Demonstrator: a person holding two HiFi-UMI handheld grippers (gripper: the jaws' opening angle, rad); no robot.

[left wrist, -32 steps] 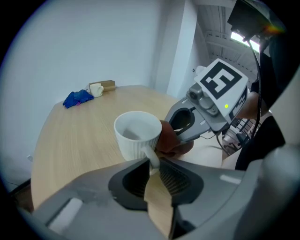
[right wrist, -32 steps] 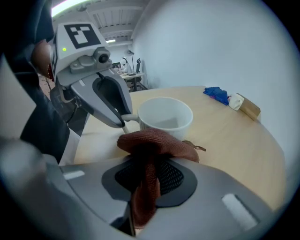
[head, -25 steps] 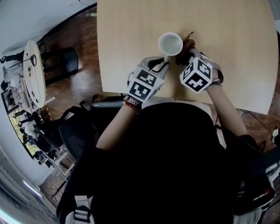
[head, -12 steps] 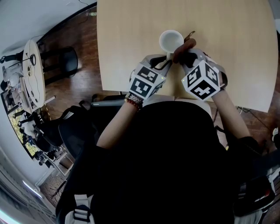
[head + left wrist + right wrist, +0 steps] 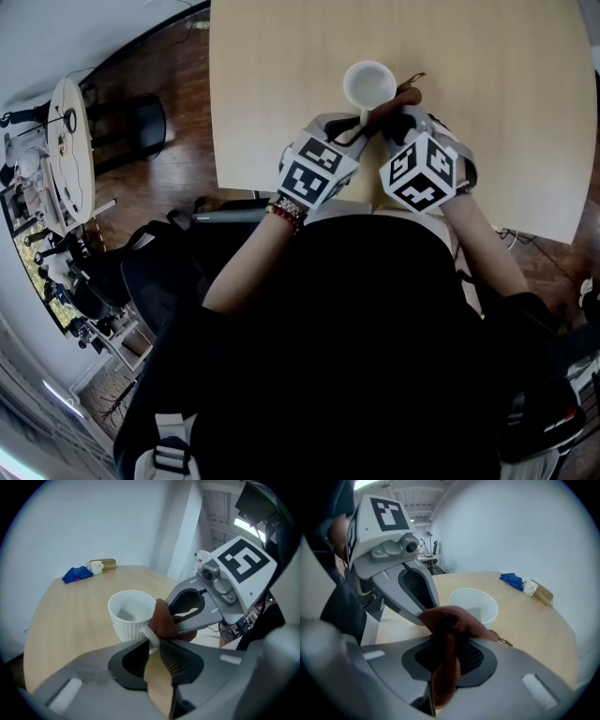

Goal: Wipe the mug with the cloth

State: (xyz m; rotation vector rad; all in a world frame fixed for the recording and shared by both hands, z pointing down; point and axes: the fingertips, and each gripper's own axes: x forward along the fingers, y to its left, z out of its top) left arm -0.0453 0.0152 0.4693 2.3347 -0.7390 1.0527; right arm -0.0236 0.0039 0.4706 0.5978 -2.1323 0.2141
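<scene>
Wiping step, likely mid-way. White mug (image 5: 368, 86) upright on counter (image 5: 272, 84), upper centre; handle (image 5: 147, 634) pinched in left claw (image 5: 153, 643). Brown cloth (image 5: 452, 618) clamped in right claw (image 5: 446, 646), against mug wall. Next, probably: sweep cloth round wall.

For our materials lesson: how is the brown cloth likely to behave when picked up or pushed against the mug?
Probably floppy: the brown cloth bunches and droops around the shut jaws of the right gripper. Likely light, since one pinch carries it. Its textured weave should drag rather than slip on the white mug.
</scene>
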